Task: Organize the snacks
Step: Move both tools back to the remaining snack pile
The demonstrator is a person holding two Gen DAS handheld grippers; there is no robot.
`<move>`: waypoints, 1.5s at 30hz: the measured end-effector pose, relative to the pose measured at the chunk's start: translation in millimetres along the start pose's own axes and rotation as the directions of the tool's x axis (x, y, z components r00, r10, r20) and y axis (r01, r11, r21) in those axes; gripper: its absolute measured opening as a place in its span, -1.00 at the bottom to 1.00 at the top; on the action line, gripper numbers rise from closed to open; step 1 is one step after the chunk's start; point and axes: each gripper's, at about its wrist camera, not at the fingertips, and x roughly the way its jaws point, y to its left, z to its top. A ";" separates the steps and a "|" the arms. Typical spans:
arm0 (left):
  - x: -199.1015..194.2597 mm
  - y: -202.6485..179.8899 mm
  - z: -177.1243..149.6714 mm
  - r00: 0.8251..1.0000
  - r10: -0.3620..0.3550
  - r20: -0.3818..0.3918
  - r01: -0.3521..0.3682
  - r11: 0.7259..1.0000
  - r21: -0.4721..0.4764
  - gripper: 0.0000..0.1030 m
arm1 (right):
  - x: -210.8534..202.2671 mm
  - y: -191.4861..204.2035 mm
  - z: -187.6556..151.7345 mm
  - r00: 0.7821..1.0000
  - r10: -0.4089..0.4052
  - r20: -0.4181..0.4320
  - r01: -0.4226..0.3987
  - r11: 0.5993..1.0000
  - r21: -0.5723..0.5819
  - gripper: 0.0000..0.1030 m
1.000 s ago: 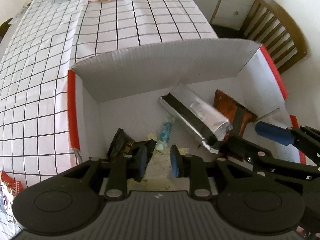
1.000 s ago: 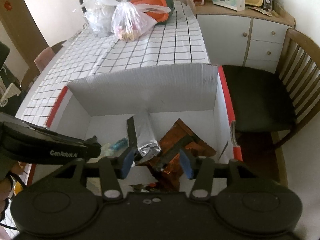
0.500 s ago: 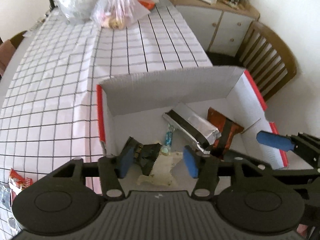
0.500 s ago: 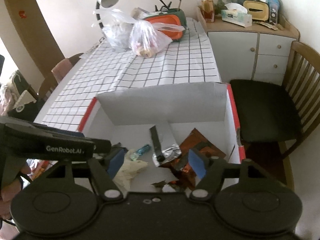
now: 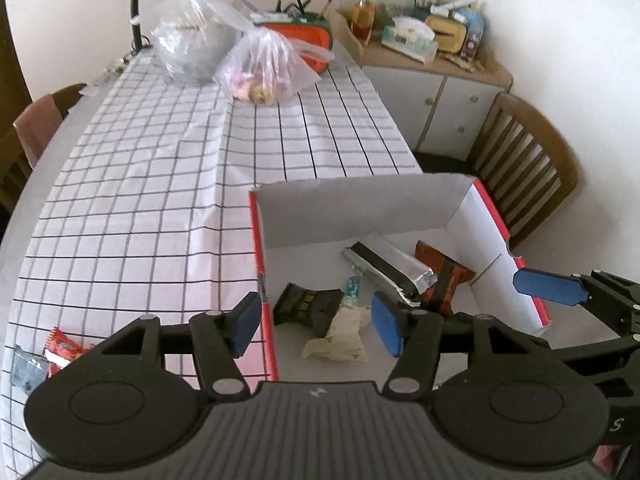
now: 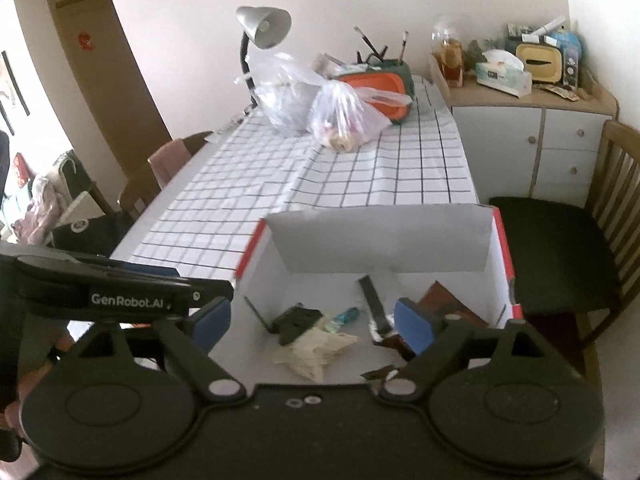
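Note:
A white box with red rims [image 5: 260, 248] [image 6: 380, 240] stands on the checked tablecloth. On its floor lie a black packet [image 5: 308, 304] [image 6: 296, 320], a cream wrapper [image 5: 340, 340] [image 6: 316, 348], a small blue candy [image 5: 353, 282], a silver packet [image 5: 388, 268] [image 6: 374, 300] and a brown packet [image 5: 444, 276] [image 6: 444, 296]. My left gripper [image 5: 316, 328] hangs above the box's near left corner, its jaws opening and holding nothing. My right gripper [image 6: 313, 323] hovers above the box's near side, jaws opening wide and empty; its blue pad [image 5: 548, 286] shows at the right.
A red snack packet [image 5: 60, 350] lies on the cloth left of the box. Two plastic bags [image 6: 344, 120], a desk lamp [image 6: 264, 28] and an orange case [image 6: 376, 80] stand at the table's far end. A wooden chair [image 6: 560, 248] is right of the box.
Both grippers rose and drew back from inside the box while their jaws widened. The cream wrapper, black packet, silver packet and brown packet stay on the box floor.

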 end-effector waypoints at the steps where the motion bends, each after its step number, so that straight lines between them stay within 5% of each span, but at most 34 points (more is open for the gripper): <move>1: -5.6 3.0 -2.1 1.000 -0.001 0.013 0.001 1.000 -0.002 0.22 | -2.1 3.8 -0.9 1.000 0.006 0.005 -0.006 1.000 0.001 0.82; 14: -48.3 69.6 -45.4 0.997 -0.017 0.081 0.019 0.999 -0.028 0.40 | -4.9 80.0 -21.6 0.999 0.024 0.025 -0.023 1.000 -0.012 0.99; 22: -58.3 135.2 -72.6 0.998 -0.024 0.053 0.028 0.998 -0.063 0.46 | 15.0 138.8 -40.5 1.000 0.006 0.012 -0.005 0.999 -0.036 0.99; 34: -69.0 249.2 -105.4 0.995 0.070 0.070 -0.064 0.994 -0.094 0.46 | 58.8 201.7 -68.8 0.997 0.006 -0.077 -0.006 1.000 -0.003 0.99; 45: -46.2 300.4 -134.9 0.999 0.031 -0.044 -0.035 0.995 -0.090 0.46 | 124.4 244.5 -108.4 0.970 -0.010 -0.243 -0.014 0.995 -0.095 0.85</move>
